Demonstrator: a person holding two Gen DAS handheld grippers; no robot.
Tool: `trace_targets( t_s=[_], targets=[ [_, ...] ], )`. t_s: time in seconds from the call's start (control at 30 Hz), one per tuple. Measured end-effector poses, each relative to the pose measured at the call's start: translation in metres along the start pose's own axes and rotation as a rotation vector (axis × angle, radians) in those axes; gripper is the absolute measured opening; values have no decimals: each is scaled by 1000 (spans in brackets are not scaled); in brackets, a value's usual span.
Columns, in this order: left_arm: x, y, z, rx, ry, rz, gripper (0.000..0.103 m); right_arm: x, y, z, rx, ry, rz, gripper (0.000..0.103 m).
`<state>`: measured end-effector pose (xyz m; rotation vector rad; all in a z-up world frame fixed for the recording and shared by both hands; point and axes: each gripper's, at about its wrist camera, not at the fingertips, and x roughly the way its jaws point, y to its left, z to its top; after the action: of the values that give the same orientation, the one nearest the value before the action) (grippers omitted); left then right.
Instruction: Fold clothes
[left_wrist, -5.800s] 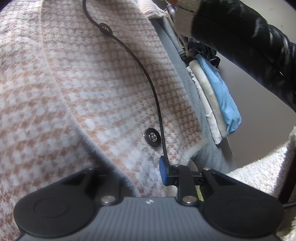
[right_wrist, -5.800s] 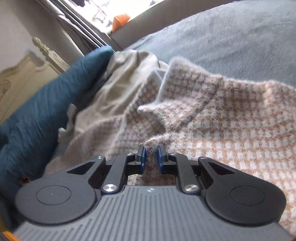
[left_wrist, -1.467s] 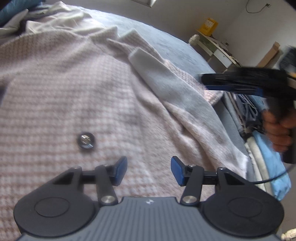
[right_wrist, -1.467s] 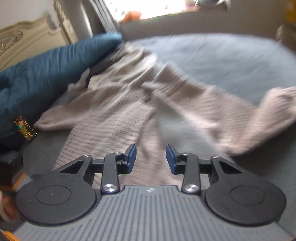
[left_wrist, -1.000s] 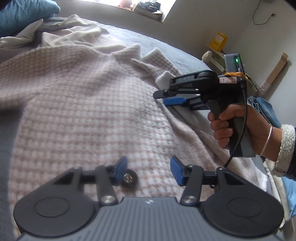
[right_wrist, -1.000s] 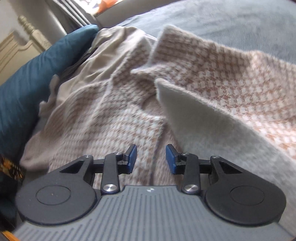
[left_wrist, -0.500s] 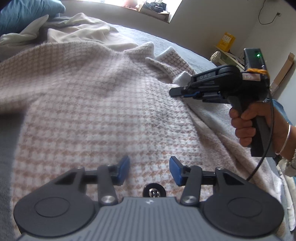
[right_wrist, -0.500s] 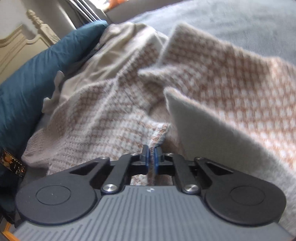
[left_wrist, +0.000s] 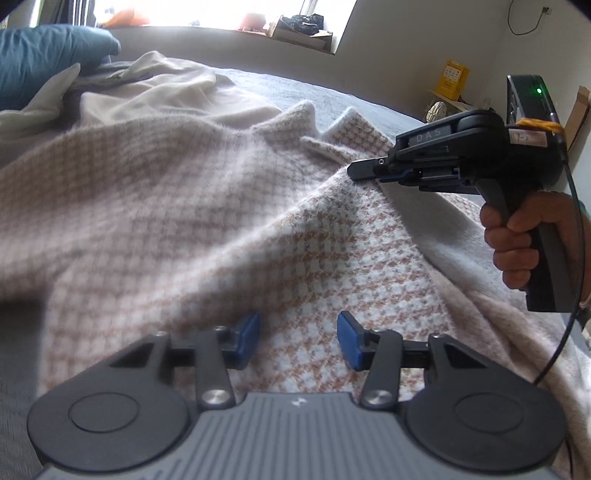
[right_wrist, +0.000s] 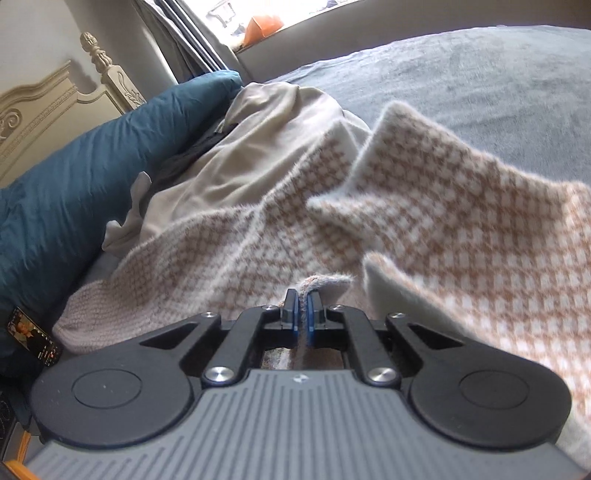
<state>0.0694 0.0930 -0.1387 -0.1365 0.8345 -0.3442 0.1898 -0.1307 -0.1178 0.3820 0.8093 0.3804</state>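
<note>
A pink and white houndstooth coat (left_wrist: 192, 206) lies spread on the grey bed; it also shows in the right wrist view (right_wrist: 461, 236). My left gripper (left_wrist: 297, 338) is open, its blue pads just above the coat's lower front panel. My right gripper (right_wrist: 301, 314) is shut on a fold of the coat's front edge and lifts it. In the left wrist view the right gripper (left_wrist: 364, 171) pinches that raised edge near the collar, and the pale lining (left_wrist: 443, 236) shows under it.
A beige garment (right_wrist: 236, 162) lies bunched behind the coat, against a teal pillow (right_wrist: 92, 173). A cream headboard (right_wrist: 48, 107) stands at the left. A phone (right_wrist: 35, 341) lies by the pillow. Grey bedspread (right_wrist: 480, 70) stretches to the right.
My right gripper has closed on the coat's front edge and raised it. My left gripper stayed open and slid forward over the coat; the metal button has passed out of sight beneath it.
</note>
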Motion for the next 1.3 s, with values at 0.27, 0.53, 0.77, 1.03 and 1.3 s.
trace_targets(
  t_s=[0.27, 0.53, 0.77, 1.03, 1.3],
  targets=[
    [13, 7, 9, 36, -28, 8, 48, 14, -3, 8, 11, -21, -2, 3],
    [12, 9, 12, 34, -12, -19, 50, 23, -17, 0, 41, 12, -13, 3],
    [-37, 23, 26, -61, 51, -75, 52, 5, -21, -2, 83, 46, -10, 28],
    [-137, 68, 21, -139, 129, 17, 56, -21, -34, -31, 206, 136, 59, 31],
    [-191, 103, -42, -252, 272, 71, 58, -54, -27, -62, 246, 201, 106, 31]
  ],
)
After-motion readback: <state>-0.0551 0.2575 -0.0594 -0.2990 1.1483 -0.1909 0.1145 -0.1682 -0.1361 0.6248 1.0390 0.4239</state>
